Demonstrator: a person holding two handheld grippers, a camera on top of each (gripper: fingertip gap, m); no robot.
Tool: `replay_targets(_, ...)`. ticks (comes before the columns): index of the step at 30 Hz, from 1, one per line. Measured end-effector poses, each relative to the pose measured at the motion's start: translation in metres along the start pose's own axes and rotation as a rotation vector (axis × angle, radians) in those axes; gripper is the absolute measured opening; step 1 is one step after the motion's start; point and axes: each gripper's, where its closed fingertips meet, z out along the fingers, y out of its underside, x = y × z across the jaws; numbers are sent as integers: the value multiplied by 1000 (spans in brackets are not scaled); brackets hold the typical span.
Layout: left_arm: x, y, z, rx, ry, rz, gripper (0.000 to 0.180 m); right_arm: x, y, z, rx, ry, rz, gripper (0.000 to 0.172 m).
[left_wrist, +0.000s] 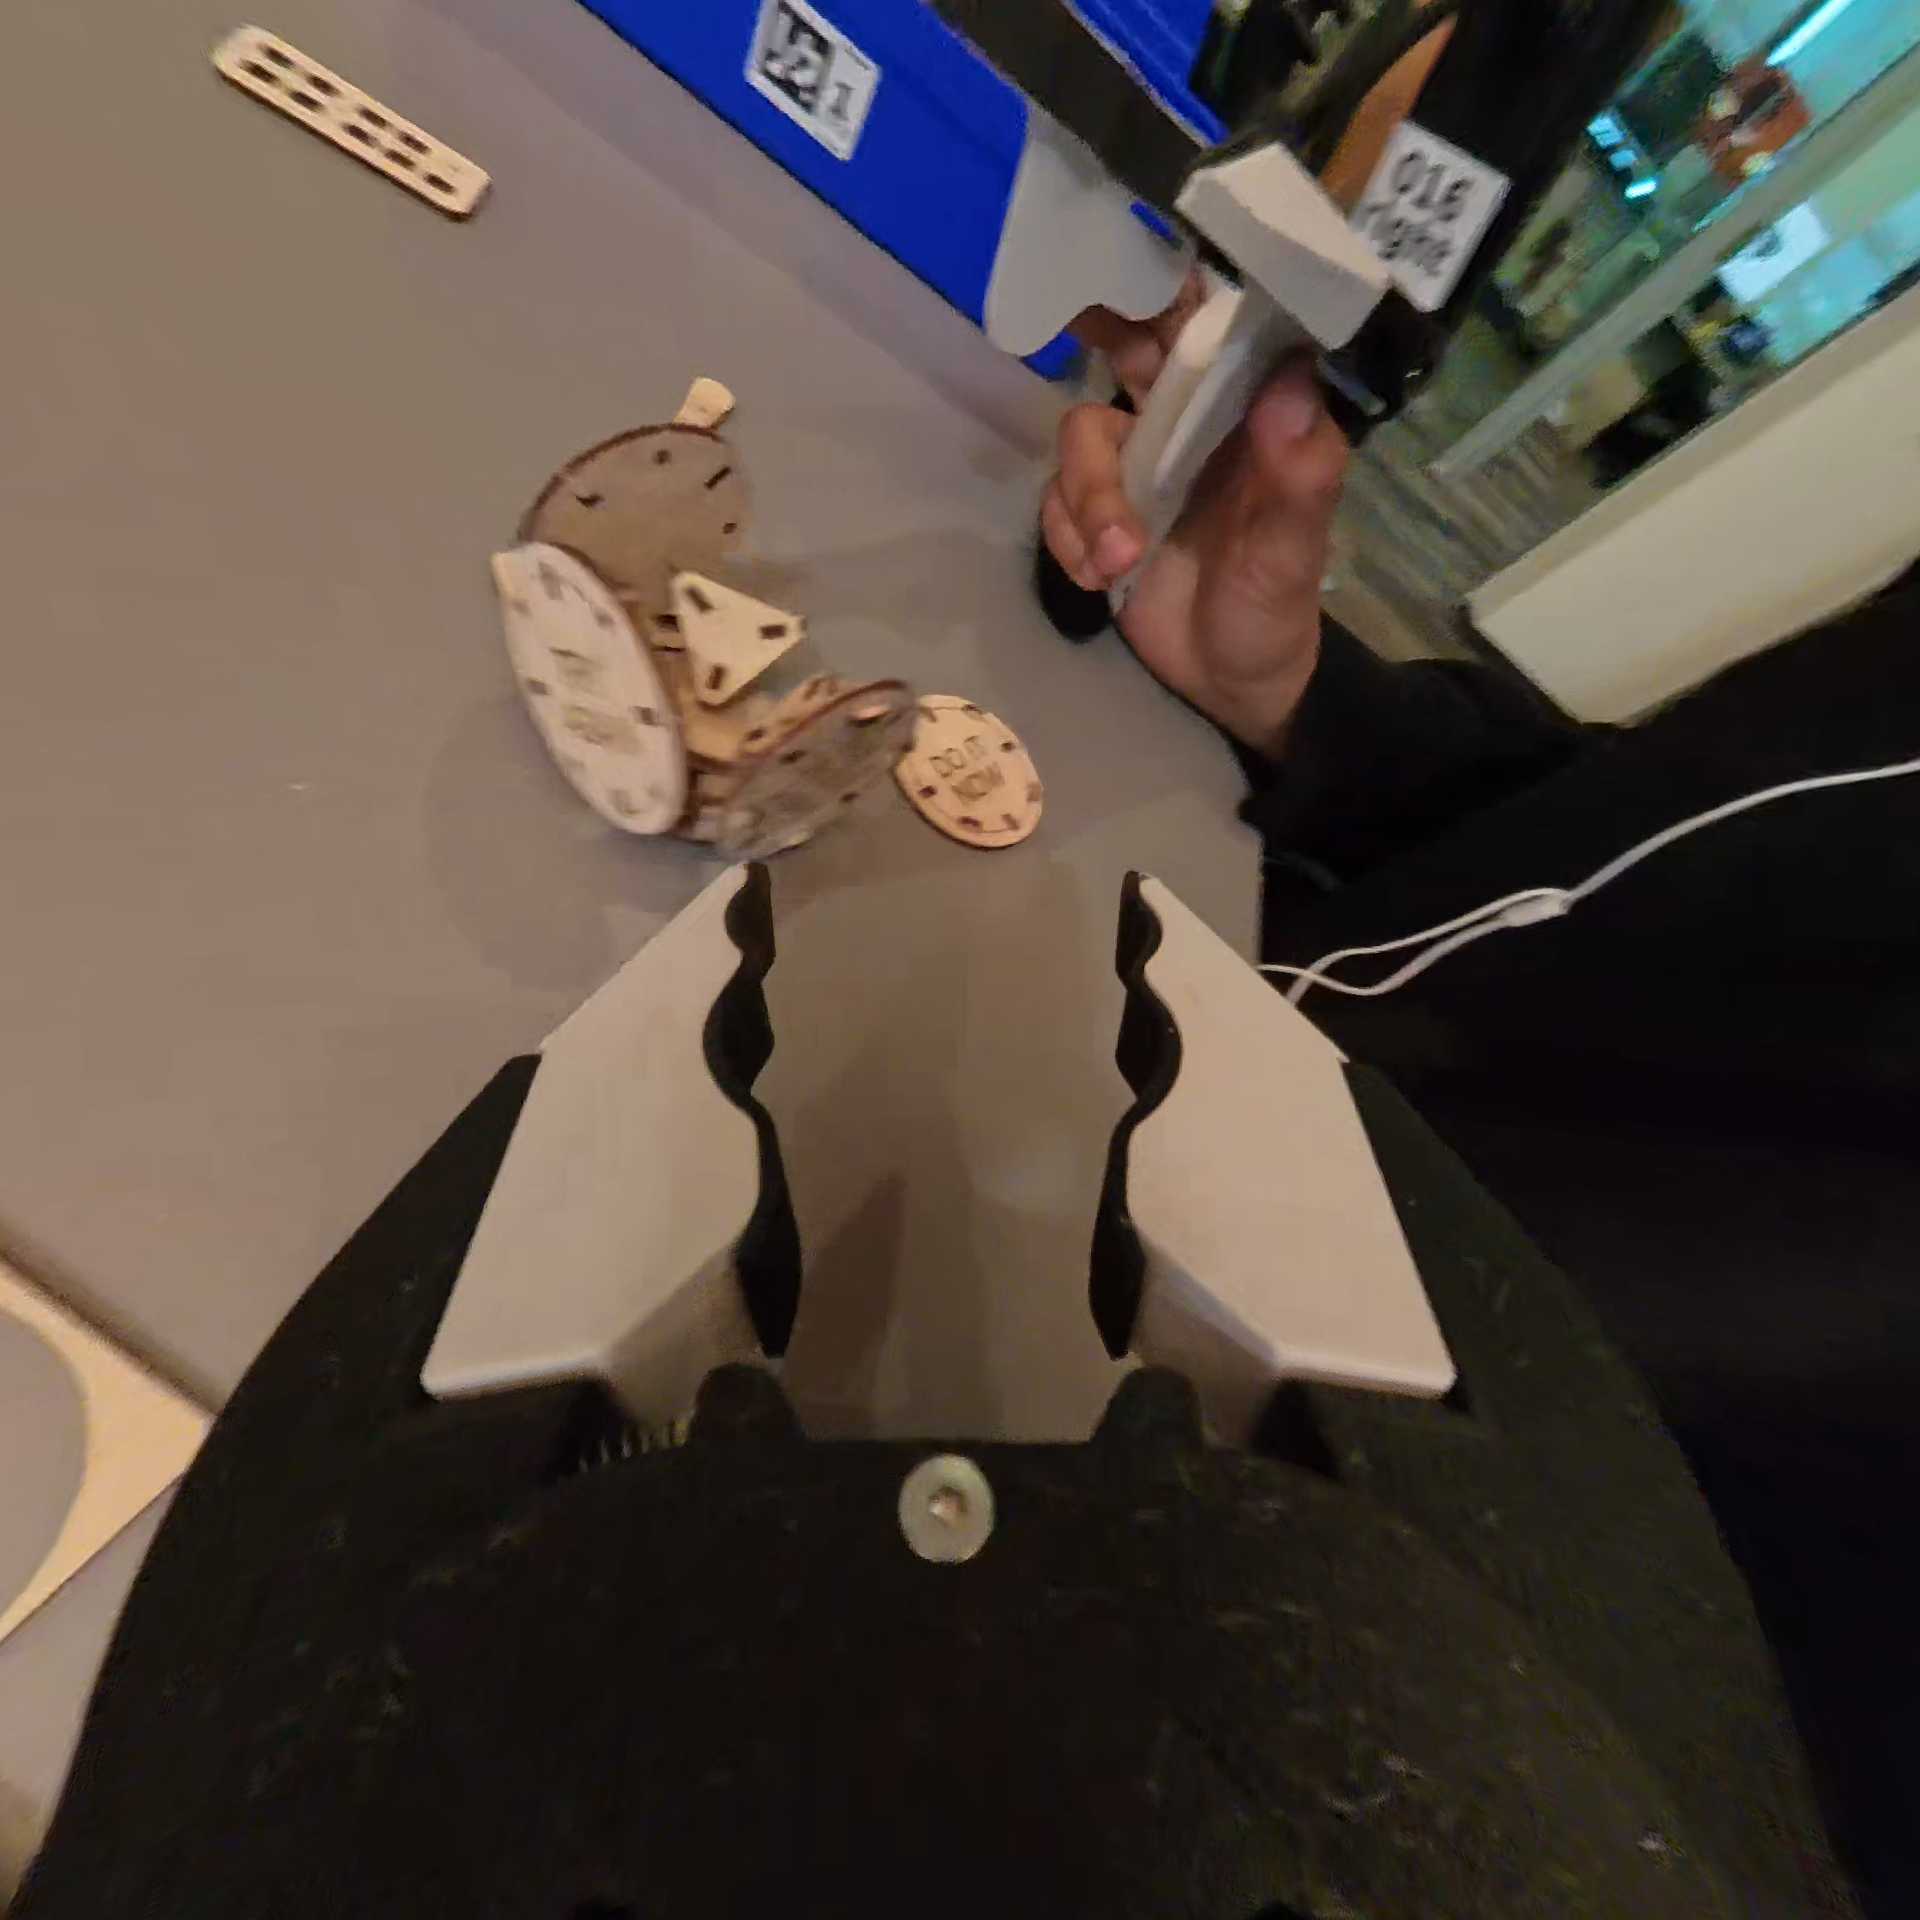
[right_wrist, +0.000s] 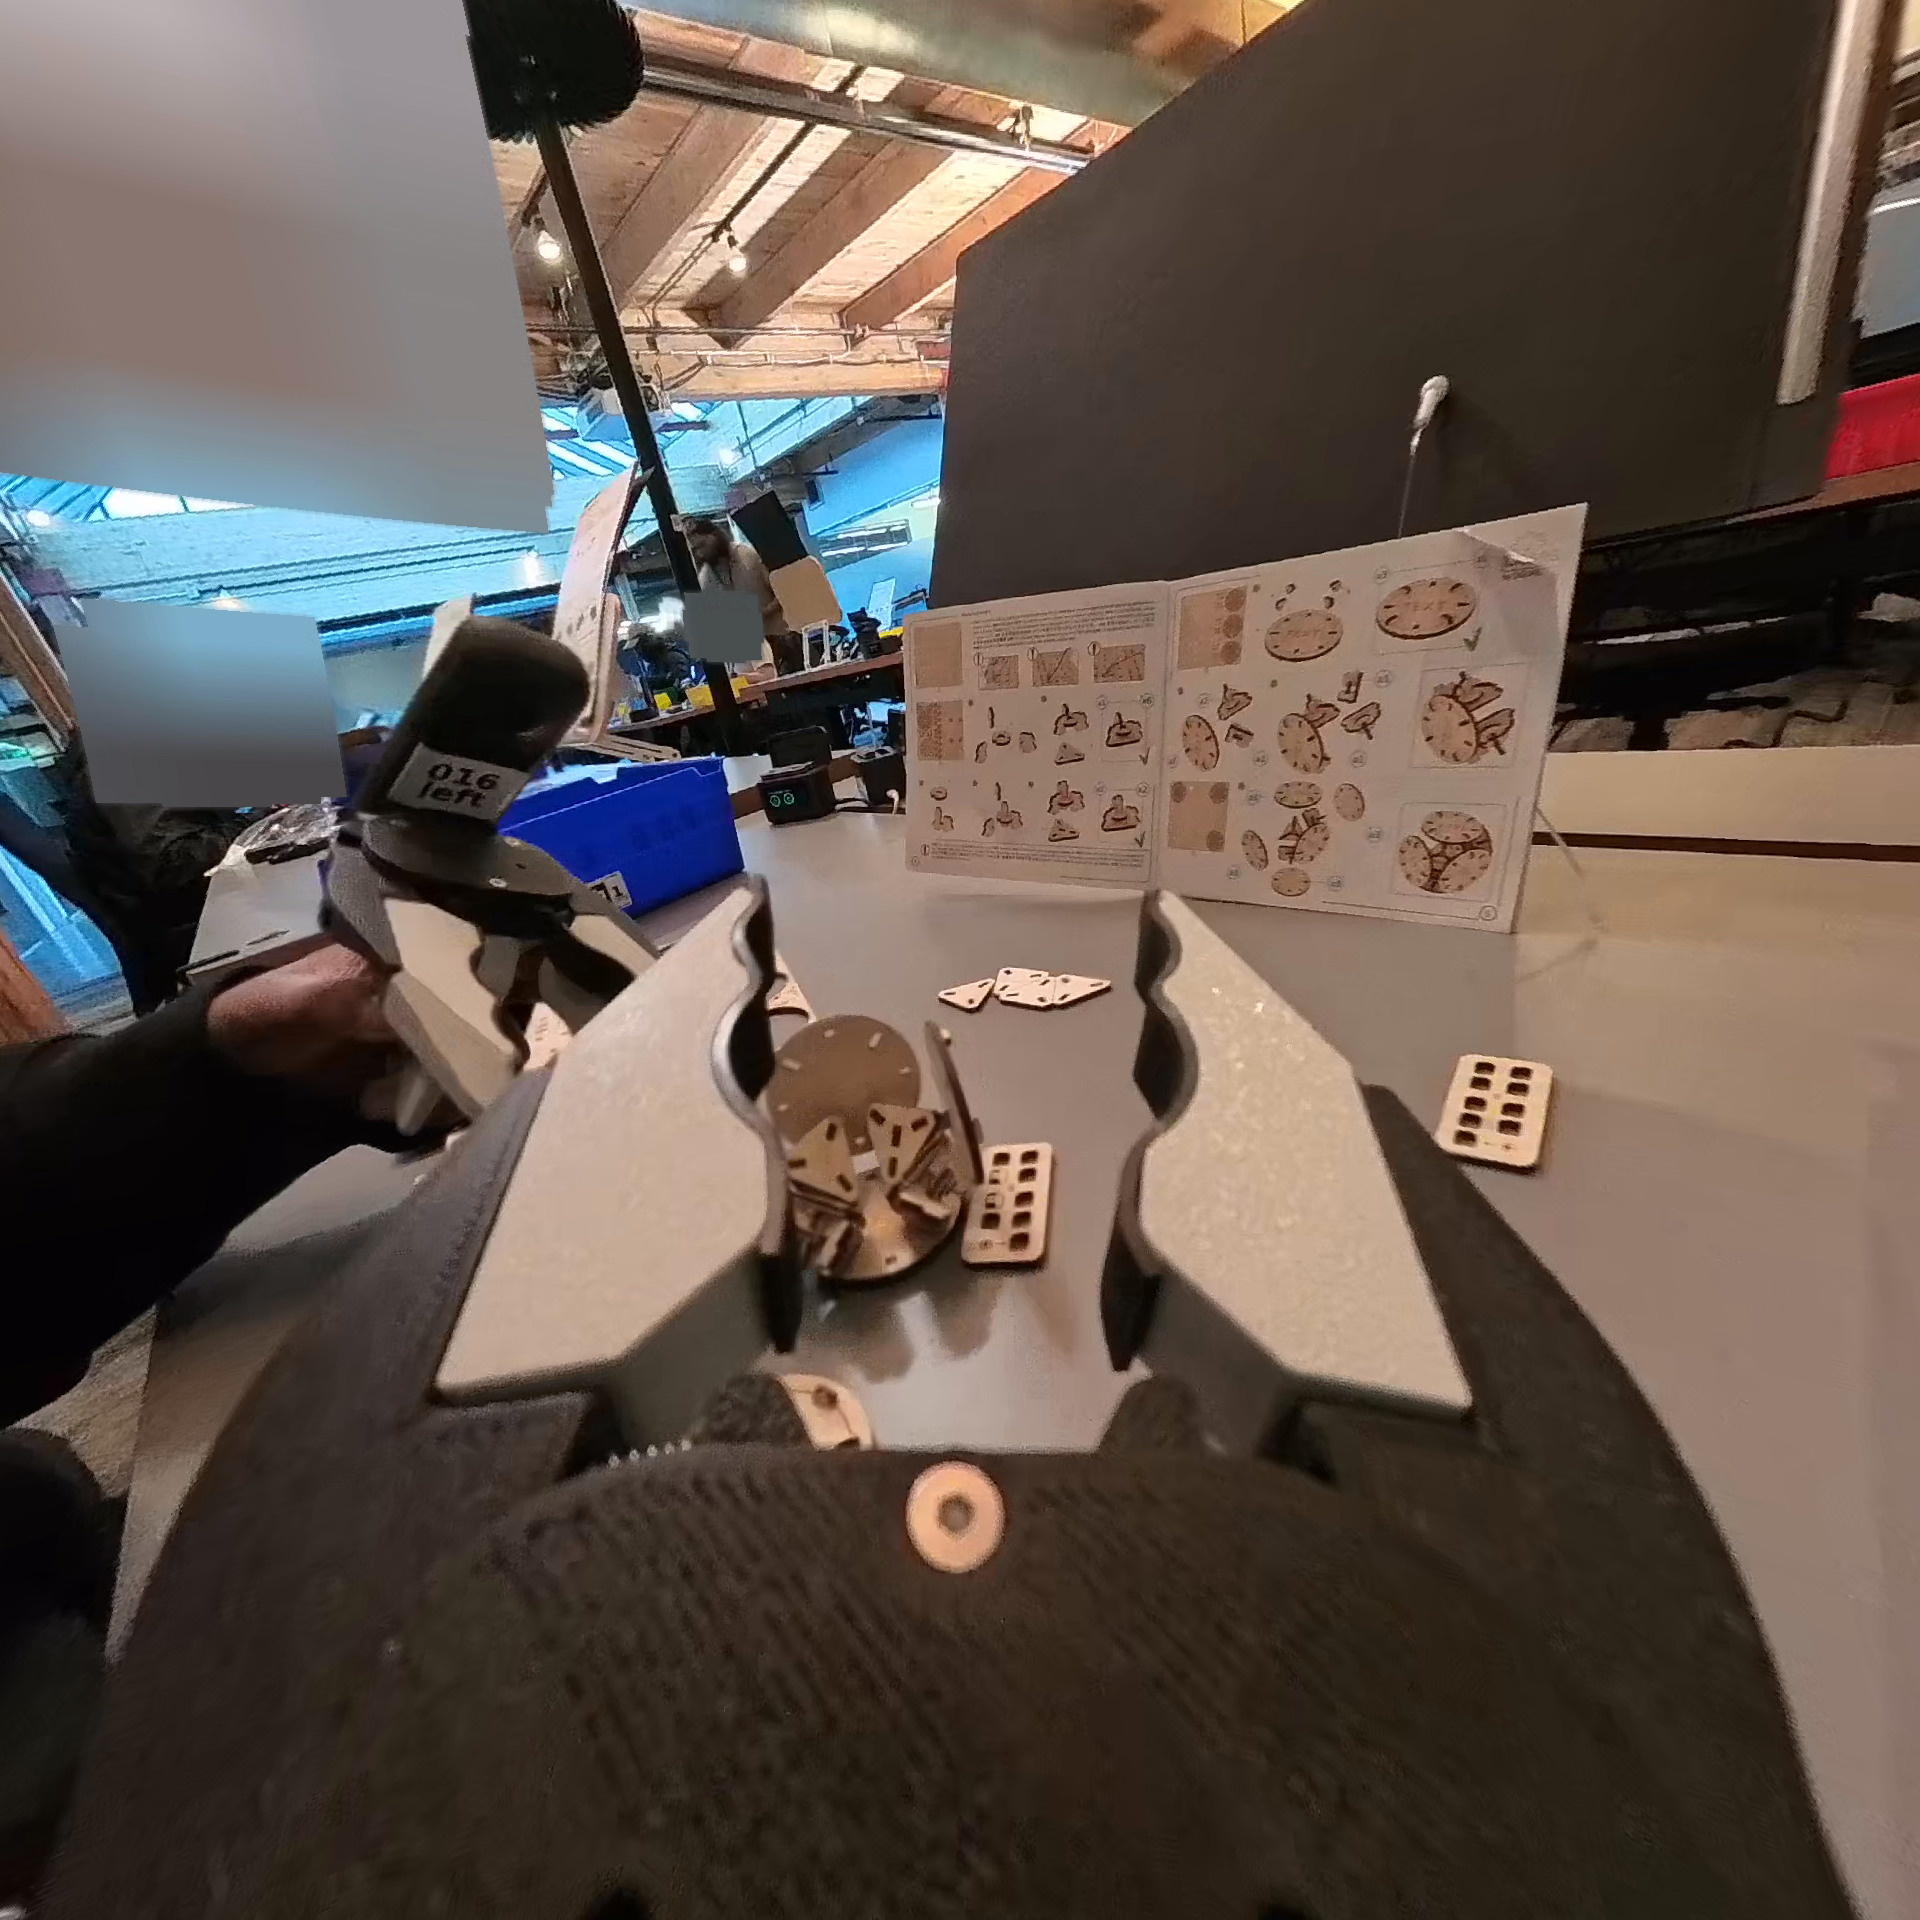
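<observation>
The left wrist view looks steeply down past its jaws at the grey bench (left_wrist: 260, 623). The right wrist view looks low across it. Both share the pale wooden slotted-disc assembly (left_wrist: 665, 665) (right_wrist: 862, 1143), close ahead.

Beyond my jaws stands an open leaflet (right_wrist: 1226, 748) against a dark panel (right_wrist: 1403, 312). Left of the jaws I see a blue bin (right_wrist: 634, 821), with a small black device (right_wrist: 795, 795) behind it. A white cable (left_wrist: 1507, 914) trails right of the jaws.

Pale wooden discs (left_wrist: 665, 665) on matt grey table (left_wrist: 260, 520).
</observation>
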Motion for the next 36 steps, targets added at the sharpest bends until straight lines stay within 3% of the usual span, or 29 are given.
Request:
replay_targets(7, -11, -17, -13, 103, -109, 68, 71, -8, 1, -11, -66, 13, 95, 73)
replay_targets(9, -13, -21, -15, 129, -142, 97, 71, -19, 14, -15, -178, -24, 108, 71)
replay_targets(15, -9, -41, -20, 257, -121, 103, 69, -56, 91, -34, -702, -161, 63, 86)
replay_targets(20, -2, -45, -22, 313, -101, 95, 66, -56, 128, -39, -891, -109, -150, 89)
replay_targets(23, 4, -42, -22, 332, -85, 88, 64, -50, 137, -39, -937, -82, -200, 83)
replay_targets(26, 11, -41, -22, 363, -56, 80, 60, -46, 136, -38, -940, -71, -200, 63)
replay_targets(29, 12, -39, -22, 382, -110, 97, 55, -47, 135, -41, -945, -93, -180, 32)
replay_targets(31, 14, -36, -19, 374, -147, 126, 51, -47, 134, -42, -937, -103, -173, 25)
replay_targets(33, 22, -34, -13, 375, -127, 130, 49, -48, 130, -42, -917, -108, -177, 26)
replay_targets(36, 32, -31, -5, 369, -71, 98, 48, -52, 124, -41, -885, -121, -172, 46)
